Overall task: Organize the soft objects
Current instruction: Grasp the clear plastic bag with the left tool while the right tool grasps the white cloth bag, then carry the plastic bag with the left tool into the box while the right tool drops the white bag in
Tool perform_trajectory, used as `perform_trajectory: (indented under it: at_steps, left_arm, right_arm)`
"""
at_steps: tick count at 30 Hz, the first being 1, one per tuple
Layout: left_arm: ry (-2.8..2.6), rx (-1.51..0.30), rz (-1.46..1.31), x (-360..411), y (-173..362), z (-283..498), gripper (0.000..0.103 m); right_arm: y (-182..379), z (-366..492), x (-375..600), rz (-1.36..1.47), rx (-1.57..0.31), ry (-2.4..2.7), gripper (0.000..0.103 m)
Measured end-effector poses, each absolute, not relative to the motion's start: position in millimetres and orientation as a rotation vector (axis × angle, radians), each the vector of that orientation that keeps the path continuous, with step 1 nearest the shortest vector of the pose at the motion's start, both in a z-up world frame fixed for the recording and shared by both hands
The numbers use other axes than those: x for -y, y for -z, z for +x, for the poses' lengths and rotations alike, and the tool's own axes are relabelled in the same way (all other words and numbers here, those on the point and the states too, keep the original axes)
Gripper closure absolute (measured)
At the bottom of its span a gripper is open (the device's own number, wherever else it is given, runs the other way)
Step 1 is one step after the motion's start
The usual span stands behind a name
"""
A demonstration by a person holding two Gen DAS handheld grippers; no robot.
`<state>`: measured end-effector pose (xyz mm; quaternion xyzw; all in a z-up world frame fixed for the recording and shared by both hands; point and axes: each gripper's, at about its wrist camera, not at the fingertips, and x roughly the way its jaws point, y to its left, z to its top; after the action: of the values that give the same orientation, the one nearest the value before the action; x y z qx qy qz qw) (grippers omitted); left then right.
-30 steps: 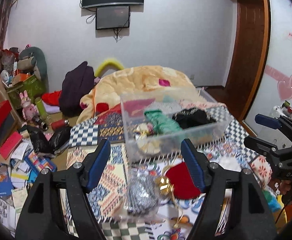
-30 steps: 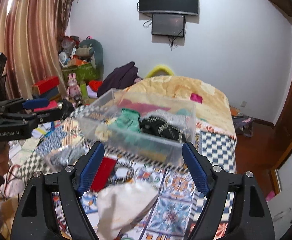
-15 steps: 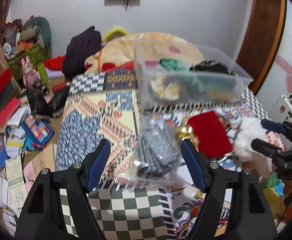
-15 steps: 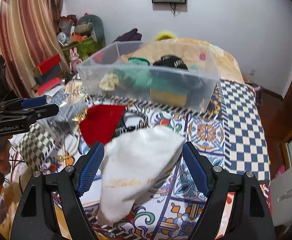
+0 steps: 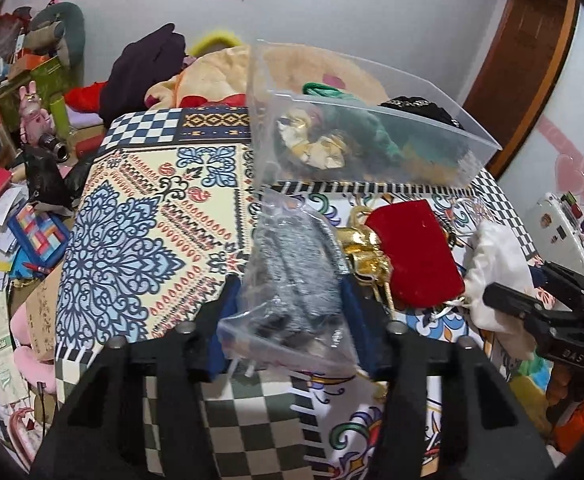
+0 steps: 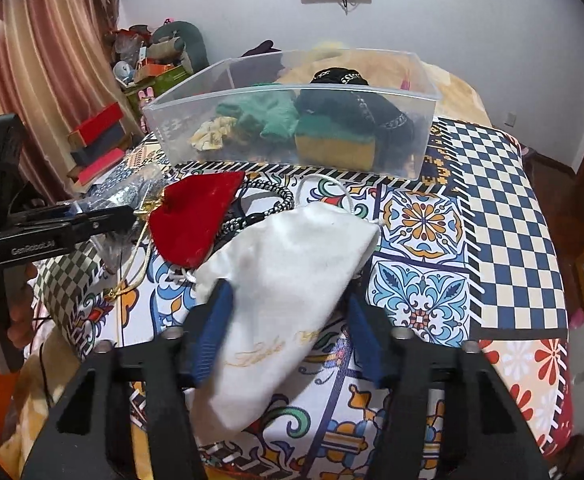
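My left gripper (image 5: 288, 320) is open around a clear plastic bag with grey fabric (image 5: 292, 272) lying on the bed; its fingers flank the bag. My right gripper (image 6: 288, 328) is open around a white drawstring pouch (image 6: 292, 280) that lies between its blue pads. A red velvet pouch (image 6: 196, 216) lies between the two, also seen in the left wrist view (image 5: 412, 256). A clear plastic bin (image 6: 424, 136) with green, black and yellow soft things stands behind them, also in the left wrist view (image 5: 372, 136).
The patterned bedspread (image 6: 492, 208) covers the bed. A black-and-white cord (image 6: 276, 196) and gold cord (image 5: 364, 252) lie by the red pouch. A yellow blanket (image 5: 220, 76) is heaped behind the bin. Floor clutter (image 5: 8, 224) lies left of the bed.
Both grippers have dropped and moved forward, so the grey bag now sits between the left fingers and the white pouch between the right fingers. Both gaps have narrowed.
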<state>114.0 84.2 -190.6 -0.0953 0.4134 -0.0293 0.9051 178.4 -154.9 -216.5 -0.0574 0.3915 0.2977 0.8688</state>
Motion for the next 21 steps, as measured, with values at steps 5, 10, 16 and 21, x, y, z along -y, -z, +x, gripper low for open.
perform_trajectory:
  at_steps: [5, 10, 16, 21]
  left_arm:
    - [0.052, -0.835, -0.168, -79, 185, 108, 0.076]
    - [0.011, -0.783, -0.135, -77, 166, 95, 0.081]
    - [-0.007, -0.694, -0.135, -82, 135, 83, 0.081]
    - [-0.016, -0.617, -0.13, -85, 109, 79, 0.081]
  right_arm:
    - [211, 176, 165, -0.108, -0.81, -0.624, 0.074]
    - [200, 175, 168, -0.126, -0.774, -0.601, 0.079]
    - [180, 172, 174, -0.134, -0.71, -0.58, 0.08]
    - [157, 174, 173, -0.135, -0.633, -0.565, 0.08]
